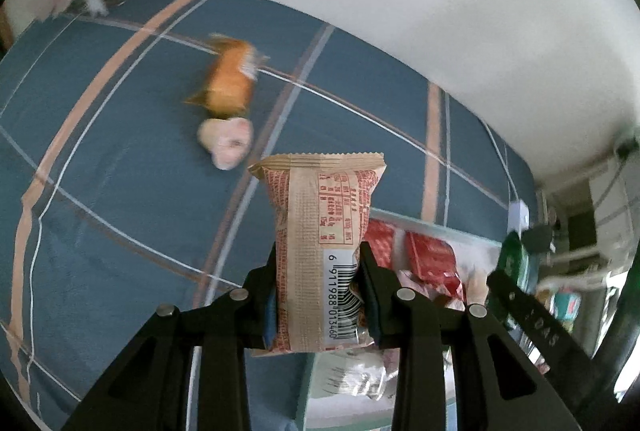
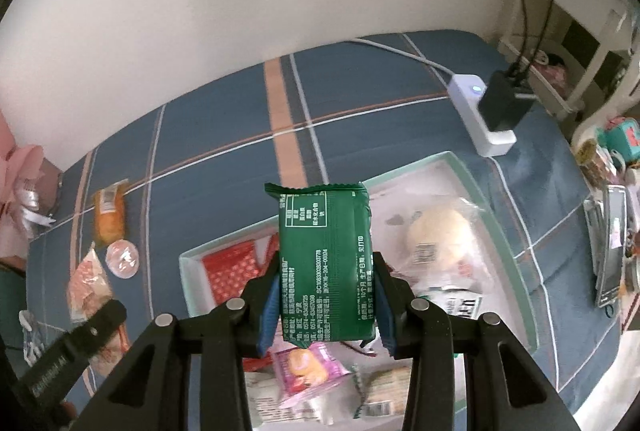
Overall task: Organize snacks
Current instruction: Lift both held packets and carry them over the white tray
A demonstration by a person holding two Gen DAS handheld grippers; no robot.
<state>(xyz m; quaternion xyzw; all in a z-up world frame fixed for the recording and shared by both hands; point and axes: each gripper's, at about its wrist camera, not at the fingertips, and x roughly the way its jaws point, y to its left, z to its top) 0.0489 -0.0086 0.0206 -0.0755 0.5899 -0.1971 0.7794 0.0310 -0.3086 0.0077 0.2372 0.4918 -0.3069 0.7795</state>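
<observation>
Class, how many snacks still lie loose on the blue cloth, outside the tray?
2: an orange packet far left, and a round pink snack just in front of it. Others may be hidden behind the grippers.

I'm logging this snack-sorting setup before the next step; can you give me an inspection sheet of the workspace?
Surface: blue plaid cloth, lying flat.
Job's things: tray holding a red packet and a bun bag; orange snack and round pink snack outside the tray.
Clutter: pink bow at the left edge.
Grippers: left gripper shut on tan packet; right gripper shut on green packet.
Cables: power strip with black adapter plugged in.
Surroundings: white wall.
</observation>
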